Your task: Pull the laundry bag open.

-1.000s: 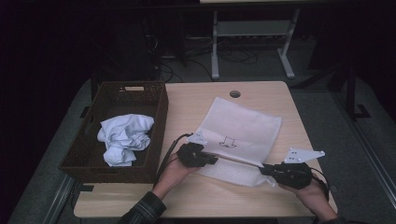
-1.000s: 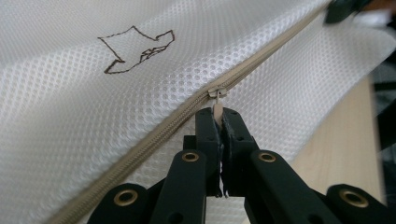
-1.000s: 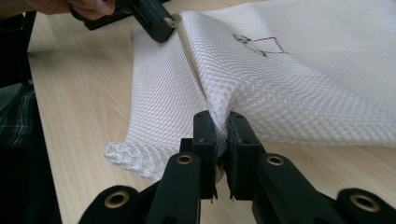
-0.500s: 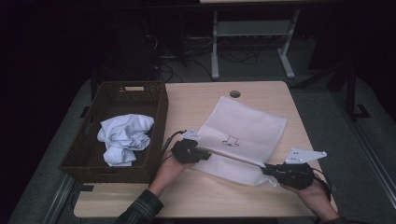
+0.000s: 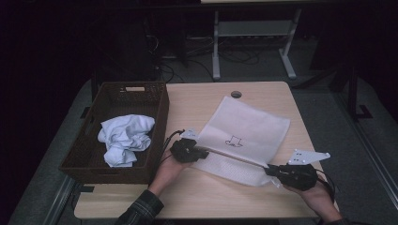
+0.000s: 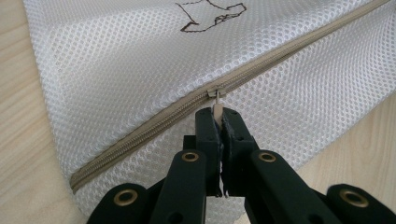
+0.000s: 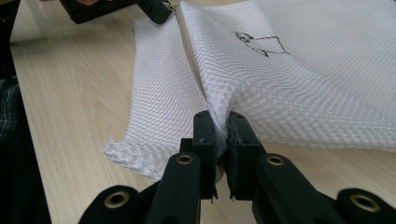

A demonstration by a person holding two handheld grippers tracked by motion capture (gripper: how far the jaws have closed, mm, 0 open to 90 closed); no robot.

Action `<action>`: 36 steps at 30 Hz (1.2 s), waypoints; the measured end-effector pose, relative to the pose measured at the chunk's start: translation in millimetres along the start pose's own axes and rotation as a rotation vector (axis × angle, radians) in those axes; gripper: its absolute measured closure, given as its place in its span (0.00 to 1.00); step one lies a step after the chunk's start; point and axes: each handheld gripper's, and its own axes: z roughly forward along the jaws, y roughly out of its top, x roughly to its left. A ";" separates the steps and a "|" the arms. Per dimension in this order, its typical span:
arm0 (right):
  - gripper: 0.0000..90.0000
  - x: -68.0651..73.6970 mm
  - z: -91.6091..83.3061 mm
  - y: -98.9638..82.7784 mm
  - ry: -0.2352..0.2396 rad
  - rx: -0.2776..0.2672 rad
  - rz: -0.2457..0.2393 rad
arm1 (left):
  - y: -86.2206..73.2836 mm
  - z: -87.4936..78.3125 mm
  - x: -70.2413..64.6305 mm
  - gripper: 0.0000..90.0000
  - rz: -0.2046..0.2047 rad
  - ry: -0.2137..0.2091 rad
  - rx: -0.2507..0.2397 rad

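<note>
A white mesh laundry bag (image 5: 246, 126) with a small black drawing lies on the wooden table (image 5: 197, 101). A tan zipper (image 6: 140, 135) runs along its near side. In the left gripper view my left gripper (image 6: 218, 114) is shut on the zipper pull (image 6: 217, 95), partway along the zipper. In the high view the left gripper (image 5: 206, 153) sits at the bag's left edge. My right gripper (image 7: 219, 122) is shut on a bunched corner of the mesh bag (image 7: 299, 84). That same gripper (image 5: 268, 170) shows at the bag's near right end in the high view.
A dark wicker basket (image 5: 162, 117) stands at the table's left with a crumpled white cloth (image 5: 126, 138) inside. A round cable hole (image 5: 236, 94) lies near the far edge. Beyond the table stand a desk frame (image 5: 216, 47) and cables on the floor.
My left gripper has shifted slightly to the left along the zipper line. The right gripper has stayed where it was, still pinching the bag's corner.
</note>
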 end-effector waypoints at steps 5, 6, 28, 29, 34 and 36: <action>0.92 1.0 0.7 0.7 -0.010 0.007 -0.009 | -1.0 1.5 2.0 0.97 0.006 0.034 0.020; 0.92 0.4 0.3 0.5 -0.013 0.006 -0.008 | -1.5 1.2 4.0 0.97 -0.015 0.016 0.009; 0.93 -2.7 -2.5 -2.3 -0.052 0.024 0.010 | -4.4 2.8 10.3 0.97 -0.054 0.045 0.025; 0.93 -5.0 -5.2 -3.6 -0.055 0.019 0.023 | -6.1 1.2 14.8 0.97 -0.083 0.007 0.010; 0.93 -4.7 -7.7 -5.4 -0.052 0.020 0.026 | -5.7 1.8 12.2 0.97 -0.048 0.058 0.035; 0.93 -7.3 -11.5 -8.1 -0.083 0.028 0.033 | -8.5 -1.2 18.2 0.97 -0.064 0.087 0.037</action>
